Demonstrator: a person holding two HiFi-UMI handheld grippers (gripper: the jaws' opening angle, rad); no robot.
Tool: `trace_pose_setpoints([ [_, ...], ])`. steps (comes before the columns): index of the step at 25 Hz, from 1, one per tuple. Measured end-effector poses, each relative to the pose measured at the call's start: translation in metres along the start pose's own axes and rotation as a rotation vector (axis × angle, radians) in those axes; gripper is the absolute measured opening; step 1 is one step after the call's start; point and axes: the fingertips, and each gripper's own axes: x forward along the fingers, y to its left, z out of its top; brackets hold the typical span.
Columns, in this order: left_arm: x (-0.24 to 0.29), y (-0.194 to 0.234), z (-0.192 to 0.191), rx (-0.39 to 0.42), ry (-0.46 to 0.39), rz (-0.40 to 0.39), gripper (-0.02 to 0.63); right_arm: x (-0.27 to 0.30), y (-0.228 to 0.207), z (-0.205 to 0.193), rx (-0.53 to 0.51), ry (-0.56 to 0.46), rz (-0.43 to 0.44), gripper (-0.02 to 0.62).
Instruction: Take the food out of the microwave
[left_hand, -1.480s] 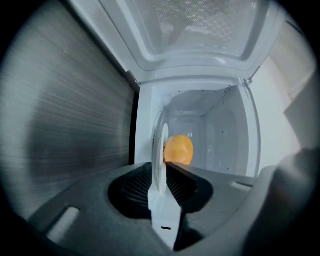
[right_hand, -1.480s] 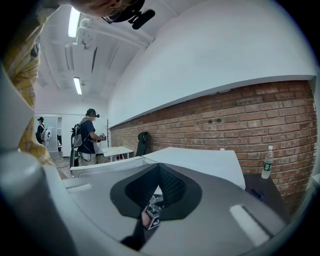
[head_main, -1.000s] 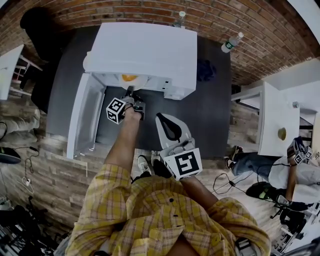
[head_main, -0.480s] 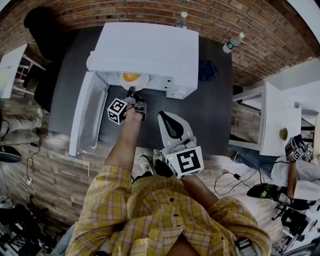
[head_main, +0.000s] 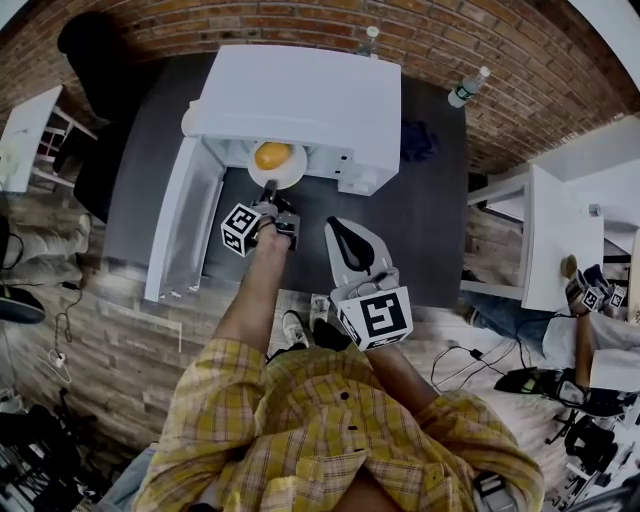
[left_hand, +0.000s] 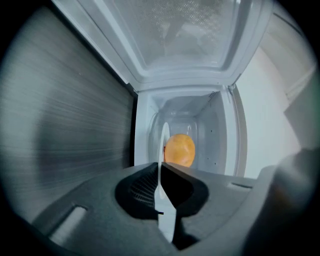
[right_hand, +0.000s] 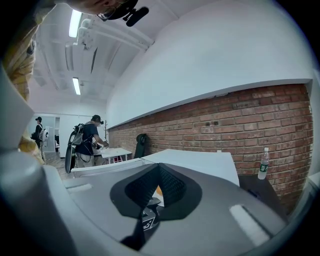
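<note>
The white microwave (head_main: 300, 90) stands on a dark table (head_main: 420, 230) with its door (head_main: 185, 220) swung open to the left. An orange food (head_main: 272, 155) lies on a white plate (head_main: 290, 175) that juts out of the cavity mouth. My left gripper (head_main: 268, 188) is shut on the plate's near rim. In the left gripper view the plate (left_hand: 164, 145) shows edge-on between the pressed jaws of my left gripper (left_hand: 160, 172), with the orange food (left_hand: 179, 149) behind it. My right gripper (head_main: 337, 228) hovers to the right over the table, shut and empty (right_hand: 159, 182).
Two water bottles (head_main: 464, 87) (head_main: 368, 40) stand behind the microwave, and a dark cloth (head_main: 415, 140) lies to its right. A white table (head_main: 555, 235) and another person (head_main: 590, 335) are at the right. A black chair (head_main: 85, 45) is at the far left.
The plate with the orange food has slid out of the cavity toward me, held by my left gripper as it drew back. The right gripper stayed about where it was.
</note>
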Motion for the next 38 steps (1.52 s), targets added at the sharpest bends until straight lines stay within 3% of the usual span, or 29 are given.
trace_pose_setpoints([
  [19, -0.065, -0.034, -0.014, -0.037, 0.032, -0.044, 0.011, -0.009, 0.02, 0.008, -0.003, -0.023, -0.003, 0.002],
  [38, -0.13, -0.093, -0.03, -0.099, 0.046, -0.151, 0.011, -0.014, 0.033, 0.015, -0.003, -0.038, -0.007, 0.002],
])
